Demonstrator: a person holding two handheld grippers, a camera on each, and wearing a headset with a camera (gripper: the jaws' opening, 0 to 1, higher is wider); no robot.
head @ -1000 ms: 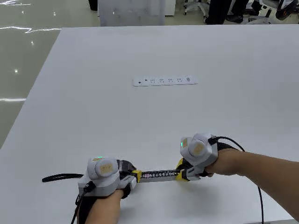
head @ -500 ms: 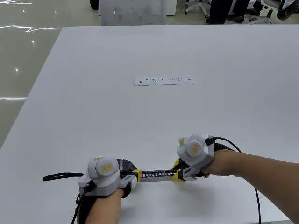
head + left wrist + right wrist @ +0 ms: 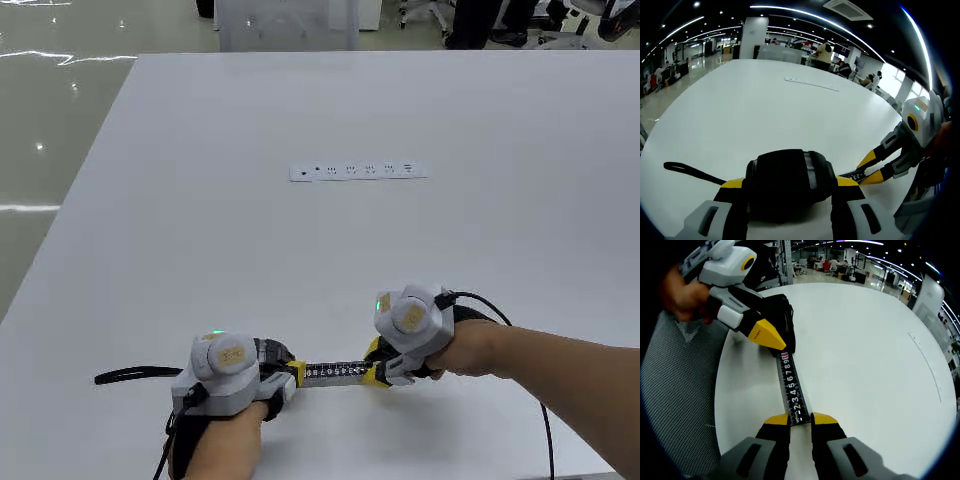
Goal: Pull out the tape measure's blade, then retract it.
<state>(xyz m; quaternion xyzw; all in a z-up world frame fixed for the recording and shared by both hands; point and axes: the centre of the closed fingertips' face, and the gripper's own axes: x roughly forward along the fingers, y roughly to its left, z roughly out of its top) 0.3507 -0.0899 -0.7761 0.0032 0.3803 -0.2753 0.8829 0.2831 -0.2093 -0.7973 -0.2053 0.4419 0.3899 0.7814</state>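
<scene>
Left gripper (image 3: 290, 372): its jaws are clamped on the two sides of the tape measure case (image 3: 787, 182), with the yellow tips pointed toward 3 o'clock in the head view.
Left hand: it is wrapped around the gripper body, and the forearm is brought up from the 6 o'clock edge.
Right gripper (image 3: 800, 419): its jaws are closed on the free end of the blade (image 3: 791, 390); it is seen at 3 o'clock of the left gripper, tips pointed toward 9 o'clock.
Right arm: the bare forearm is stretched in from 4 o'clock, nearly level over the table (image 3: 300, 250), and a black cable is trailed alongside it.
Tape measure: the black case is held on the table near its 6 o'clock edge, and a short numbered length of blade is drawn out between the two grippers.
Strap (image 3: 130, 377): the black strap is laid flat at 9 o'clock of the case.
Power strip (image 3: 358, 171): the white strip is seen at 12 o'clock, well apart from the grippers.
</scene>
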